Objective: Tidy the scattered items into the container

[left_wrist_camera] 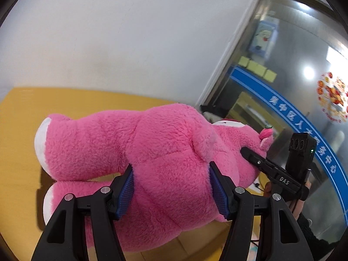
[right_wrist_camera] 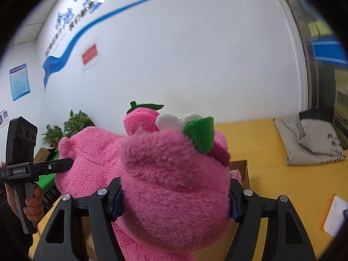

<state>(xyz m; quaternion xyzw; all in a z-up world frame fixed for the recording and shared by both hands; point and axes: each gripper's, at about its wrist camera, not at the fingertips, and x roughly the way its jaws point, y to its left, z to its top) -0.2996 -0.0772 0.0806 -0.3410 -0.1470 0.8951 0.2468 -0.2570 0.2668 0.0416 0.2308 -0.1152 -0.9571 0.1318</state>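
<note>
A big pink plush bear (left_wrist_camera: 165,152) with white foot soles is held above the yellow table (left_wrist_camera: 19,134). My left gripper (left_wrist_camera: 171,187) is shut on its lower body, blue pads pressed into the fur. My right gripper (right_wrist_camera: 174,198) is shut on the bear's head (right_wrist_camera: 169,187), by the ear with a green leaf and white flower. Each gripper shows in the other's view: the right one (left_wrist_camera: 271,169) at the bear's head, the left one (right_wrist_camera: 45,169) at its back. A brown cardboard box edge (right_wrist_camera: 241,169) shows just behind the bear.
A grey cloth bag (right_wrist_camera: 308,143) lies at the table's far right. A white and orange card (right_wrist_camera: 335,215) lies at the right edge. Potted plants (right_wrist_camera: 65,128) stand at the left by the white wall. A glass door (left_wrist_camera: 293,87) is on the right.
</note>
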